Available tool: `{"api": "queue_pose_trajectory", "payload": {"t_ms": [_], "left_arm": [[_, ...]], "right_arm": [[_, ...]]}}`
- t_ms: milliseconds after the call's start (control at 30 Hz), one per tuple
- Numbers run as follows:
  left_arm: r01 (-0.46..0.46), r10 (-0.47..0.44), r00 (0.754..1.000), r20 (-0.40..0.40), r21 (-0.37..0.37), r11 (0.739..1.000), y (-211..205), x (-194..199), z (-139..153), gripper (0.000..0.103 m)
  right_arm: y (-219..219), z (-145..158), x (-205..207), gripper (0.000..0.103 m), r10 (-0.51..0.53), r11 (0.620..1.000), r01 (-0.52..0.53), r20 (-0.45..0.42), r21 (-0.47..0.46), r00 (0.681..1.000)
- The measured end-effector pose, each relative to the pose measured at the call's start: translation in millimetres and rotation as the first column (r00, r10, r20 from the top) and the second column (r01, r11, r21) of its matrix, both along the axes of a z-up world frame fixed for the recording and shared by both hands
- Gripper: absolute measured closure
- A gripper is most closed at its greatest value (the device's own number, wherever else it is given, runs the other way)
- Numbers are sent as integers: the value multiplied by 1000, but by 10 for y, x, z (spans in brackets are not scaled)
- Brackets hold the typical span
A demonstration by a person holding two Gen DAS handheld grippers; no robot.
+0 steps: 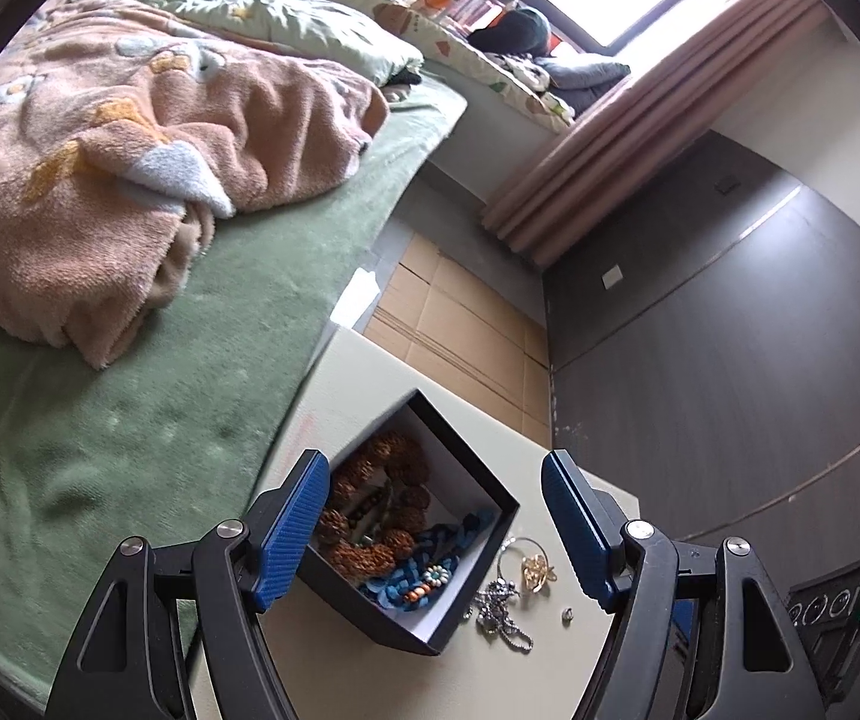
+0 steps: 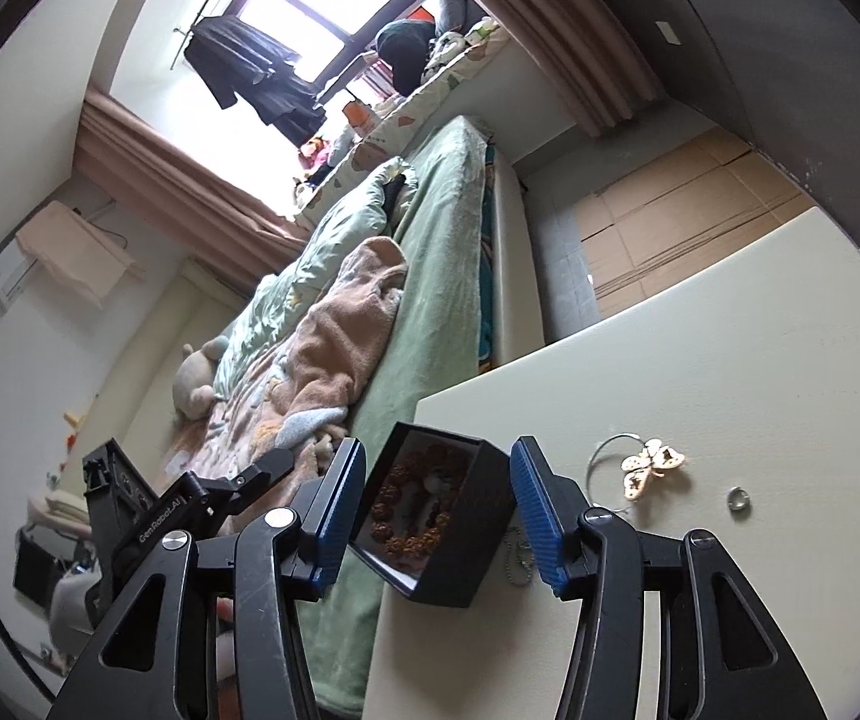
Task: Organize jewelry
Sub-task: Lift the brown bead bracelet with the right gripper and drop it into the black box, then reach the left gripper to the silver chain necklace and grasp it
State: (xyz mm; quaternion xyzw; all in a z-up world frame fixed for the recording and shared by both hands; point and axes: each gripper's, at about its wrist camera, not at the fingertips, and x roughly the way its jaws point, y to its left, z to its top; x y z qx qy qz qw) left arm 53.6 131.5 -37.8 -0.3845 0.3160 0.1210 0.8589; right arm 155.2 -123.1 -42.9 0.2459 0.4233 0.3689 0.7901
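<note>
Bed (image 1: 148, 420) with green cover fills left half of left wrist view; peach fleece blanket (image 1: 130, 180) bunched at upper left. Pale table (image 1: 370, 660) at lower centre, hard against the bed edge.

Black jewelry box (image 1: 478, 594), open top, sits on table at lower centre, tilted in frame. Inside: brown bead bracelet (image 1: 382, 480) toward the far side, blue woven piece (image 1: 424, 576) at the near corner.

Left gripper (image 1: 430, 534): blue pads apart, nothing pinched; box lies in the gap beyond them. Right gripper (image 2: 436, 516): pads apart, box in frame between them, contact not clear.

On bare table right of box: silver chain (image 1: 499, 615), gold butterfly pendant (image 2: 652, 468) on a wire hoop, small ring (image 2: 737, 499) furthest right
</note>
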Motion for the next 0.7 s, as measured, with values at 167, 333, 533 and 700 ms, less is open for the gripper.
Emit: {"api": "queue_pose_trajectory", "payload": {"t_ms": [167,333,533,700], "left_arm": [[87,-86,996,-17,57,995,-315,105,18,29],[231,-224,973,-63,146,962,-728,239,15,29],[360,-332,931,-152,219,907,-1114,362,-73,29],[406,-368,909,-195,215,888,-1302,430,-182,34]], "right_arm": [[-229,-39,37,52,-42,999,41,-34,-31,999],[-431,-113,93,51,-84,995,79,-85,-62,993],[-672,-186,121,20,-136,989,127,-136,-69,981],[-822,-279,159,21,-174,982,157,-178,-109,968]]}}
